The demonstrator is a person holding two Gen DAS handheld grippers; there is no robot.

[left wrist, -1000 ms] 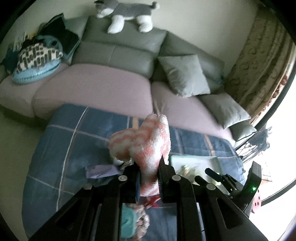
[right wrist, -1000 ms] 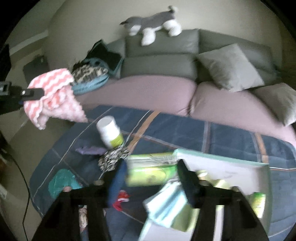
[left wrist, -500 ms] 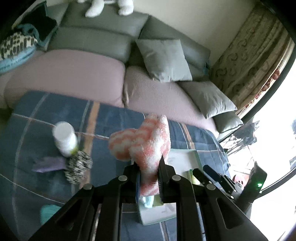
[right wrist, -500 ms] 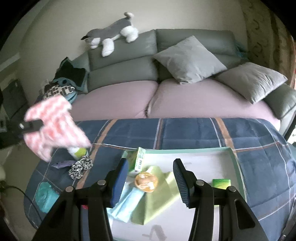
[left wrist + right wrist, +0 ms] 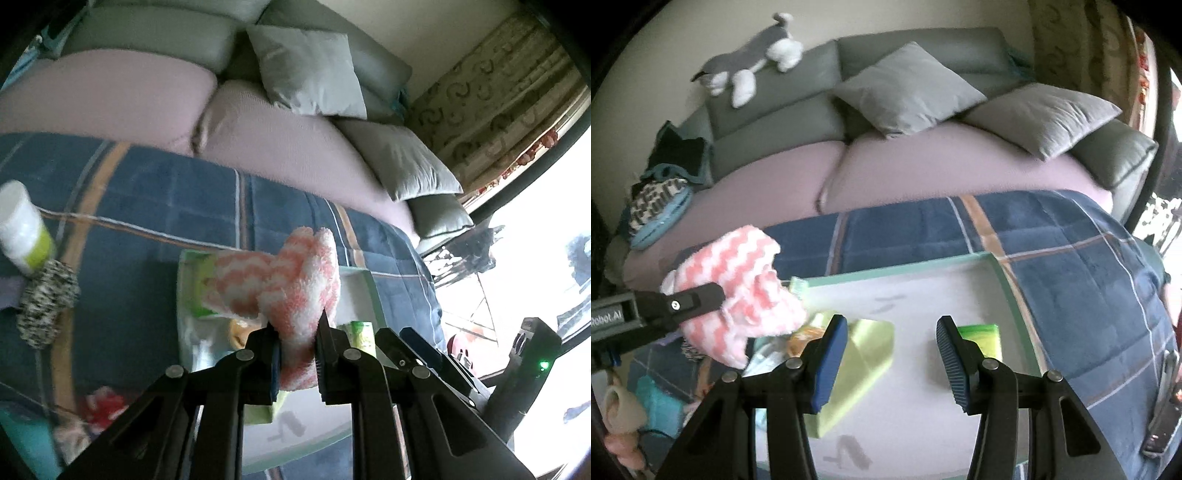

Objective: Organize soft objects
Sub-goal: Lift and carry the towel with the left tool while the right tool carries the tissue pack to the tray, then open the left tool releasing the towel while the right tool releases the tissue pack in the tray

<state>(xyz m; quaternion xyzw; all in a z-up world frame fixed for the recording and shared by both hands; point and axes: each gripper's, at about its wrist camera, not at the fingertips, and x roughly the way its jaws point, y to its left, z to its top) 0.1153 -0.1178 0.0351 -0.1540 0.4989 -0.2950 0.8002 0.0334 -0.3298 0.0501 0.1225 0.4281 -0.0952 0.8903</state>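
My left claw point(image 5: 297, 354) is pinching the pink-and-white fluffy sock point(image 5: 288, 284) near one end, holding it above the near corner of the white tray point(image 5: 923, 291) on the blue blanket point(image 5: 1052, 240). My right claw point(image 5: 890, 354) hangs spread, empty, over the tray. The sock looks light and floppy; a grip mid-body should droop less.

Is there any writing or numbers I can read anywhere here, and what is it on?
"Robot.AI": on the grey body of the left gripper, at the left edge of the right wrist view; its start may be cut off.
"4" and a fainter "1": grey marks on the tray floor, blurred.
Green packets: print too blurred to read.
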